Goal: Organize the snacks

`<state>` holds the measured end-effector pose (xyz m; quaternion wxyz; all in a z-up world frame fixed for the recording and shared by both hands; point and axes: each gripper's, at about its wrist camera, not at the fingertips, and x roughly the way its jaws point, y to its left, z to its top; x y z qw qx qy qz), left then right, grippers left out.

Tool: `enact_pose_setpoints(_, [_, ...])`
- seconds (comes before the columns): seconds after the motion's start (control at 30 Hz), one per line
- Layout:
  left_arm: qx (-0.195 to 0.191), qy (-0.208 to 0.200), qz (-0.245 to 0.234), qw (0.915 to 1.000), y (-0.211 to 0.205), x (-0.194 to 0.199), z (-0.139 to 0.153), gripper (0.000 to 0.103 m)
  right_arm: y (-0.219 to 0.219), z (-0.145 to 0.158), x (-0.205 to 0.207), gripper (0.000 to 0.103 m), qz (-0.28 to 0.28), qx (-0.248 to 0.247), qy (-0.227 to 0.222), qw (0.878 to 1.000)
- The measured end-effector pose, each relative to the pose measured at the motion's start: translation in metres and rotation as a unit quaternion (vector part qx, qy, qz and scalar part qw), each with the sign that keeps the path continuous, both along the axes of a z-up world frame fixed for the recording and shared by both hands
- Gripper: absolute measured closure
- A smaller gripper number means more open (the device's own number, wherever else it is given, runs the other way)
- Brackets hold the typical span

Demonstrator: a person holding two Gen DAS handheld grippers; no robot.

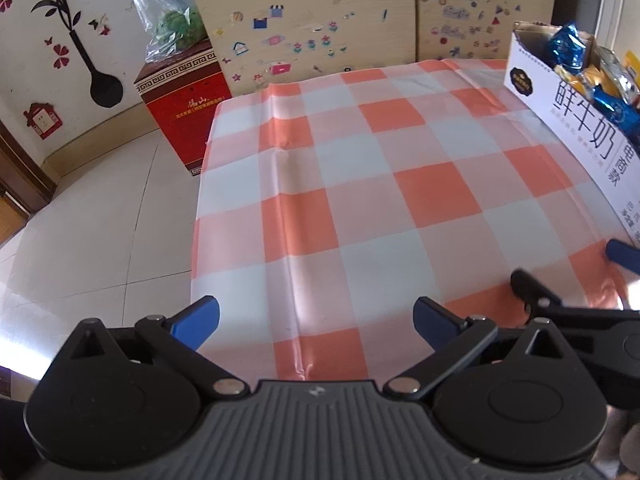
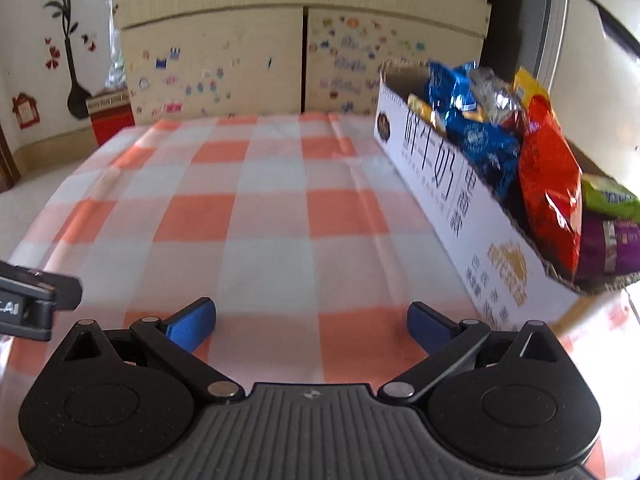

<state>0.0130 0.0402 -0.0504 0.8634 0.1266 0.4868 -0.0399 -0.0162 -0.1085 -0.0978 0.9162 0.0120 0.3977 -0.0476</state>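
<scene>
A long white cardboard box point(image 2: 448, 200) with black Chinese lettering stands along the right side of the checked table point(image 2: 260, 208). It holds snack bags: blue ones point(image 2: 476, 136), a red one point(image 2: 548, 196), a green one point(image 2: 608, 196) and a purple one point(image 2: 612, 248). The box also shows in the left wrist view point(image 1: 576, 140) with blue and gold packets point(image 1: 568, 46). My right gripper point(image 2: 310, 320) is open and empty over the table, left of the box. My left gripper point(image 1: 316, 320) is open and empty over the table point(image 1: 360, 200).
A red carton point(image 1: 184, 116) with a plastic bag of greens point(image 1: 172, 20) on top stands on the floor beyond the table's left corner. A sticker-covered cabinet point(image 2: 248, 60) stands behind the table. The right gripper's fingers point(image 1: 536, 292) show at the lower right of the left wrist view.
</scene>
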Motion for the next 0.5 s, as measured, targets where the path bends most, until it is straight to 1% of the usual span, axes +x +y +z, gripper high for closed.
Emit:
enact_pose_setpoints(0.2, [-0.005, 0.007, 0.008, 0.9999, 0.0018, 0.0037, -0.0033, 0.001, -0.0018, -0.0068, 0.0071, 0.0, 0.023, 0.004, -0.042, 0.999])
enact_pose_setpoints(0.5, [-0.014, 0.005, 0.012, 0.9998, 0.0038, 0.0047, 0.0007, 0.001, -0.001, -0.0074, 0.0077, 0.0, 0.023, 0.002, -0.044, 0.999])
